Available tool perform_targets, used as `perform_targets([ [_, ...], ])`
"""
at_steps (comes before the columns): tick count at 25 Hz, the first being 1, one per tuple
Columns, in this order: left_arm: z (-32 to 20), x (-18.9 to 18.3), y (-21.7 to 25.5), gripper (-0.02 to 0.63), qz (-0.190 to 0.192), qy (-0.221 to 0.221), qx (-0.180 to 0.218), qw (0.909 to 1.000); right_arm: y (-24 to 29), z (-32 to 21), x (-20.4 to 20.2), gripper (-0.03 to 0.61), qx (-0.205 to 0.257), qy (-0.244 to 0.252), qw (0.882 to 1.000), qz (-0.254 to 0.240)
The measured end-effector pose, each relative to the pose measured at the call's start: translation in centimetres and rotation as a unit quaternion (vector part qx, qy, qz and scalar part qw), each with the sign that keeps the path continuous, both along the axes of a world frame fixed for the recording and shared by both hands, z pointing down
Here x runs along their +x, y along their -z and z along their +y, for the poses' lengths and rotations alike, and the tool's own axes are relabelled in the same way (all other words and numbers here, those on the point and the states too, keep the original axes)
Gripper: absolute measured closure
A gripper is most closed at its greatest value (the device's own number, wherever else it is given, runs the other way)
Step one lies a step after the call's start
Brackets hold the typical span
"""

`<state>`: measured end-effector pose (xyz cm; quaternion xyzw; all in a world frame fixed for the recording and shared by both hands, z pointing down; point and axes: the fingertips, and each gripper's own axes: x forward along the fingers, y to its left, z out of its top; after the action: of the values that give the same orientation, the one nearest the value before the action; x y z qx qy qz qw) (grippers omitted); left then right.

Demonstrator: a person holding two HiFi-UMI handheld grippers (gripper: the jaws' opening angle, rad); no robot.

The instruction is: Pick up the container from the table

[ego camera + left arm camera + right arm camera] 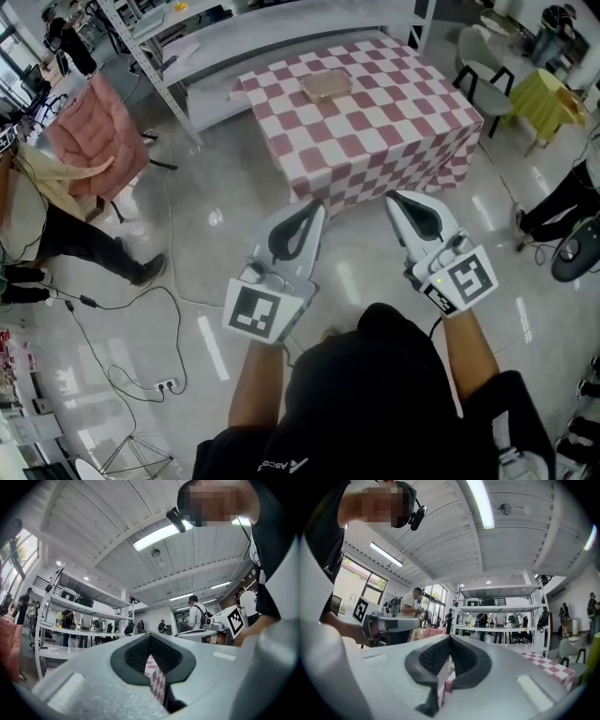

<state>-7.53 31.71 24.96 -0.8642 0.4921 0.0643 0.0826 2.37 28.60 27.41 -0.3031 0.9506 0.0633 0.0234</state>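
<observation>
A clear, shallow container [325, 86] sits on a table with a red-and-white checked cloth [375, 141], toward its far side. My left gripper [316, 205] and right gripper [394, 197] are held side by side over the floor, well short of the table's near edge and pointing toward it. Both are shut with nothing between their jaws. In the left gripper view the gripper [150, 635] has its jaw tips meeting, and a strip of the checked cloth [154, 674] shows through the gap behind them. The right gripper view shows that gripper [450, 637] closed the same way, with the table [548, 663] at lower right.
A white shelving rack [178, 42] runs behind the table. A pink padded chair [94, 131] and a standing person [56, 234] are at left. Cables and a power strip [164, 384] lie on the glossy floor. Chairs [487, 70] and a yellow-green table [548, 98] stand at right.
</observation>
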Motion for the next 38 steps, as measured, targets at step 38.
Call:
perform_targets([
  [38,-53.0,-10.1,-10.4,0.603,0.003,0.203,-0.099,0.9741,-14.0,-60.4,-4.7,0.575,-0.146,0.024,0.981,0.126],
])
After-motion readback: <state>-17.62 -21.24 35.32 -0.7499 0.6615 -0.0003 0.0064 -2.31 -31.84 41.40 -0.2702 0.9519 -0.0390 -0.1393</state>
